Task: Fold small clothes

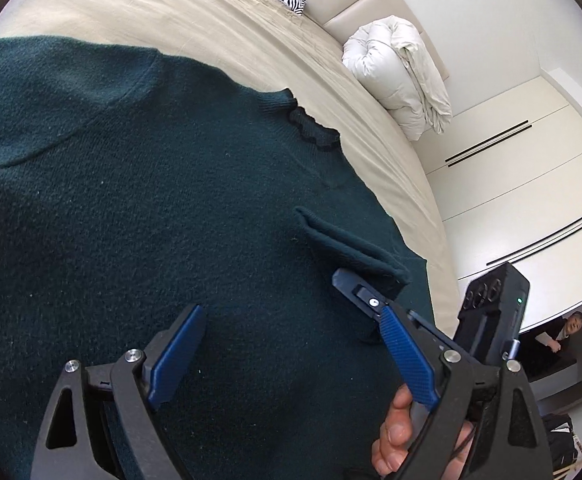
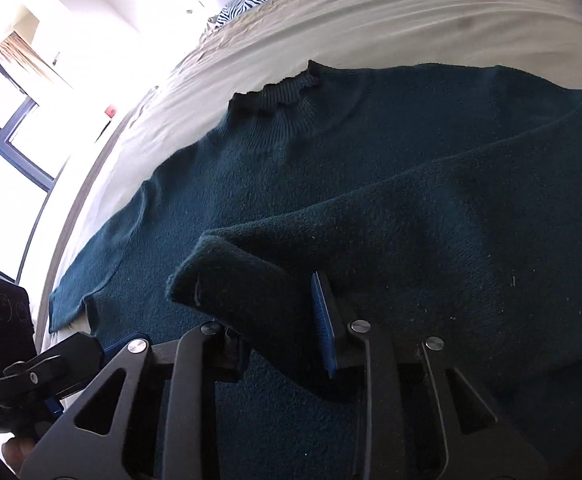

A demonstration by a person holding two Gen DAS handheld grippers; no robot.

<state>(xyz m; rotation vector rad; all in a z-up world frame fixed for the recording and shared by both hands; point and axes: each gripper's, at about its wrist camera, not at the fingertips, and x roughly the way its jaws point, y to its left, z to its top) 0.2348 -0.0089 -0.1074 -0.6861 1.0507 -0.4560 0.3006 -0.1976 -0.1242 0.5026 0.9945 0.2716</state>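
Sweater (image 2: 331, 184), dark green, is spread flat on the bed (image 2: 411, 20). One sleeve (image 2: 371, 216) is laid across the body; the other sleeve (image 2: 91, 264) is not yet folded. The cuff is pinched by the right gripper (image 2: 279, 312), while the left gripper (image 1: 291, 352) is held spread, empty.

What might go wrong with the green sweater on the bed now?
1. The right tongs grip only the sleeve near its cuff, so the thick knit may slip out before the fold is laid.
2. The left tongs hang open above the sweater, pinning nothing, so pulling the sleeve across may drag and wrinkle the body on the bedsheet.
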